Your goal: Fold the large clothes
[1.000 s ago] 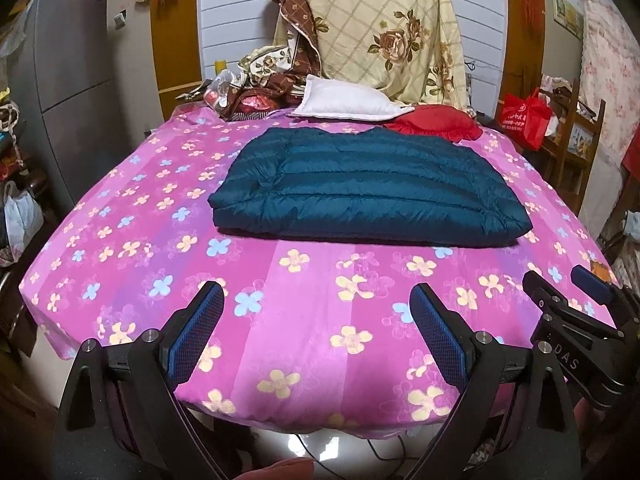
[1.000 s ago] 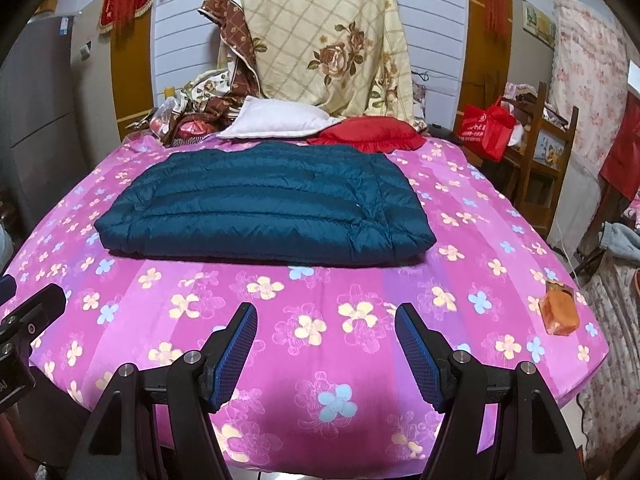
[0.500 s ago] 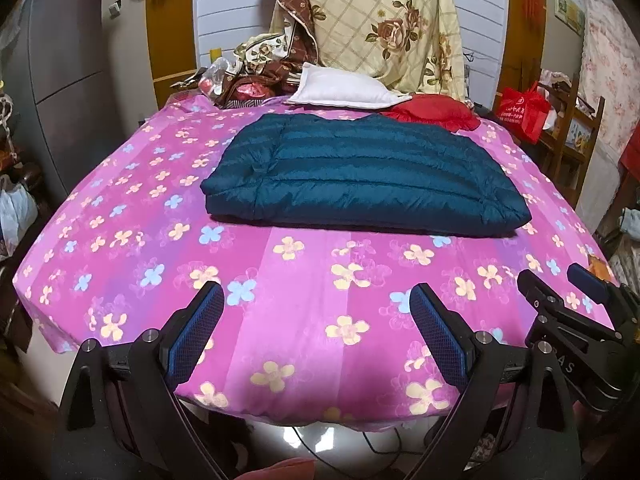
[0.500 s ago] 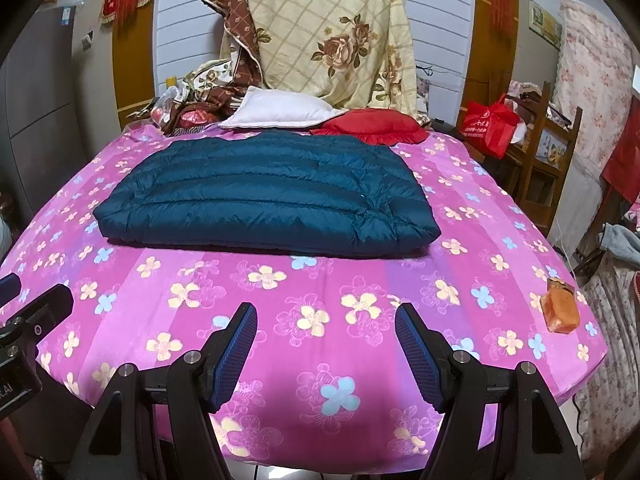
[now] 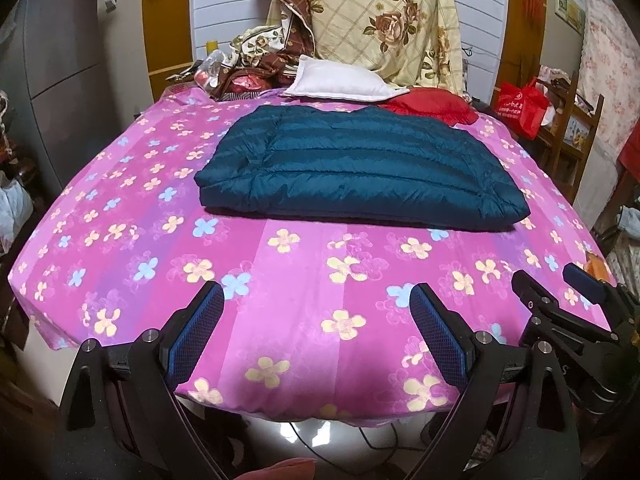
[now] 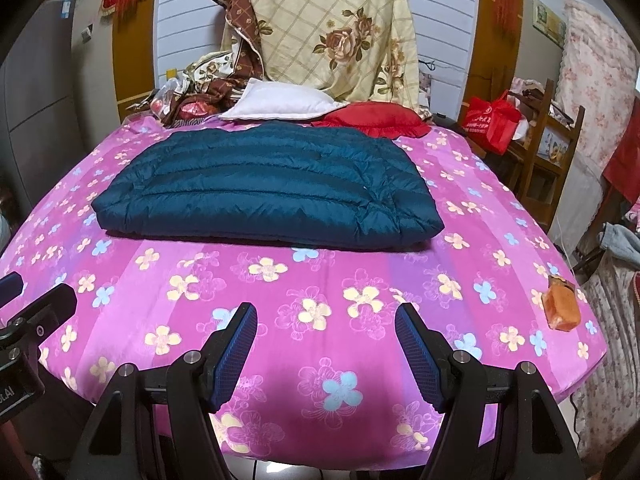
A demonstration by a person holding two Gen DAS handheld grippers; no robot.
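A dark teal quilted down jacket (image 5: 360, 168) lies folded into a flat rectangle on the middle of the bed; it also shows in the right wrist view (image 6: 268, 188). My left gripper (image 5: 316, 332) is open and empty, over the bed's near edge, well short of the jacket. My right gripper (image 6: 326, 350) is open and empty, also at the near edge, apart from the jacket. The right gripper's body shows at the right of the left wrist view (image 5: 568, 320).
The bed has a pink flowered sheet (image 5: 120, 232). A white pillow (image 5: 340, 86), a red cushion (image 5: 432, 106) and a heap of floral bedding (image 5: 380, 20) sit at the head. An orange packet (image 6: 562, 308) lies at the right corner. A wooden chair (image 6: 548, 152) stands right.
Both grippers have risen and tilted a little, so the bed and jacket sit lower and nearer in view. Both stay open and empty. The jacket has not moved.
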